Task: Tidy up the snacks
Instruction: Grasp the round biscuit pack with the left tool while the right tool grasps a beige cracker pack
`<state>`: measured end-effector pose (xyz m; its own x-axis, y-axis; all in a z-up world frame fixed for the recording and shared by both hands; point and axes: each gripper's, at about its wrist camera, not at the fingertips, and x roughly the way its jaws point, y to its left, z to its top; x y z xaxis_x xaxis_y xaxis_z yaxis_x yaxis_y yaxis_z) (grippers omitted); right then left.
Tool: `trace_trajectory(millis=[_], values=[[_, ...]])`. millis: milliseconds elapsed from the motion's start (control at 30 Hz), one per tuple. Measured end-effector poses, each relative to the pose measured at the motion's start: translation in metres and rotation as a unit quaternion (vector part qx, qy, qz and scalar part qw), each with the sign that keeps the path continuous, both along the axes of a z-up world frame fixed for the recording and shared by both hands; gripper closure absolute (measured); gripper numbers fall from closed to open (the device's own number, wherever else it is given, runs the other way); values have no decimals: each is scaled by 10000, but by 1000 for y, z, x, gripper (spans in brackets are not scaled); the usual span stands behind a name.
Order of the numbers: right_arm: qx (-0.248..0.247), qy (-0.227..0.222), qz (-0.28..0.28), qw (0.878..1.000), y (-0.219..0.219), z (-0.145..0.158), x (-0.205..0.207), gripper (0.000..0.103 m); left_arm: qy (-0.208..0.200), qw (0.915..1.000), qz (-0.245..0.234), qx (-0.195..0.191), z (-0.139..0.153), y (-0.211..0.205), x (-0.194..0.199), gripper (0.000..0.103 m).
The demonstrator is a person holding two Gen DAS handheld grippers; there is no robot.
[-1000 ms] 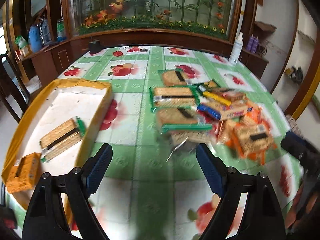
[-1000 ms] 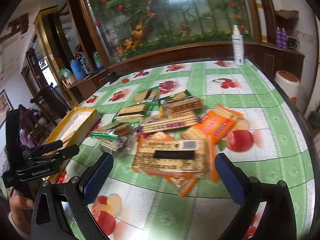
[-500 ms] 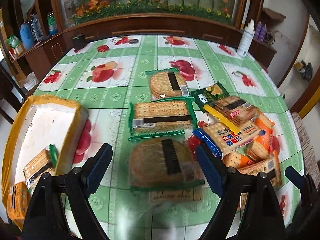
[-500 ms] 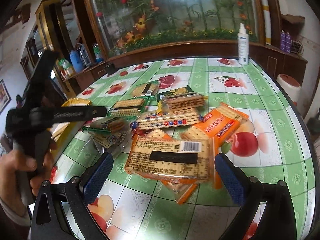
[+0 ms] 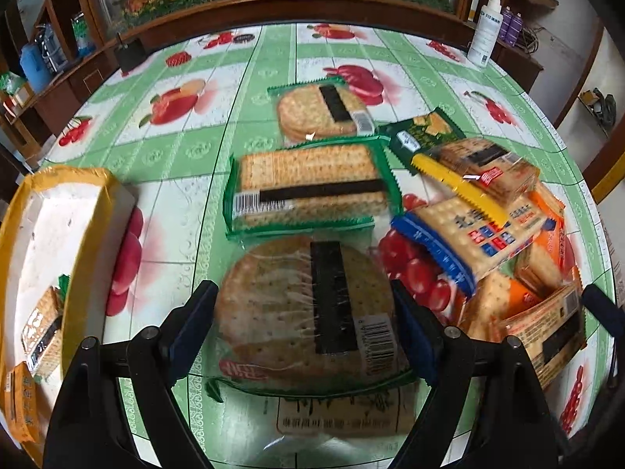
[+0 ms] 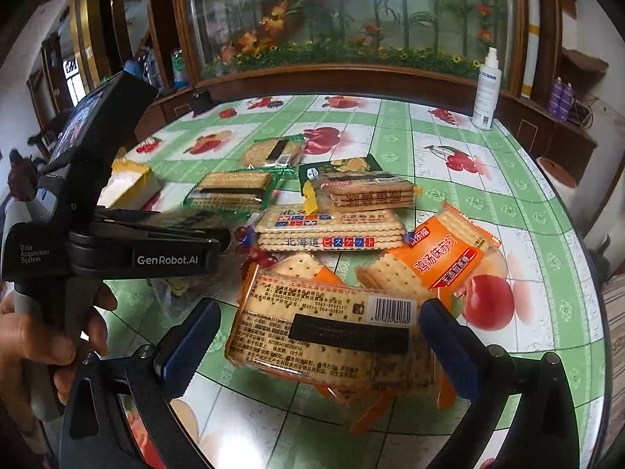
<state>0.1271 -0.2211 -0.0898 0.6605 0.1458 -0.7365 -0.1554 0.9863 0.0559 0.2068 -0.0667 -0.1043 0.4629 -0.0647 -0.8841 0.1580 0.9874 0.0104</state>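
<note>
Progress, as we judge it: early. The tray (image 5: 84,211) at the left of the tabletop (image 5: 187,148) holds only two packs that we can see, a cracker pack (image 5: 41,332) and an orange pack (image 5: 19,402) near its close end. Everything else lies loose in a pile to the tray's right: two round packs, a green rectangular pack (image 5: 308,187), and several yellow, blue and orange ones overlapping (roughly eight or nine, count uncertain).

Left tool (image 5: 304,328): jaws wide, straddling the nearer round pack (image 5: 304,305), pads beside its edges and not visibly pressing; nothing held.

Right tool (image 6: 312,348): jaws wide around the label-up pack (image 6: 332,336); we see no grip here either.

Remaining: nearly the whole pile must go to the tray.
</note>
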Motion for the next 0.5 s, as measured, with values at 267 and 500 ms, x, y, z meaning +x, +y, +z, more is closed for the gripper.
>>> trace_trajectory(millis=[267, 500], values=[[-134, 288, -14, 9995, -6, -4, 13, 0, 22, 10000, -54, -58, -6, -3, 0, 17], [-1, -4, 626, 9980, -2, 11, 0, 0, 33, 9998, -141, -150, -7, 3, -2, 17]])
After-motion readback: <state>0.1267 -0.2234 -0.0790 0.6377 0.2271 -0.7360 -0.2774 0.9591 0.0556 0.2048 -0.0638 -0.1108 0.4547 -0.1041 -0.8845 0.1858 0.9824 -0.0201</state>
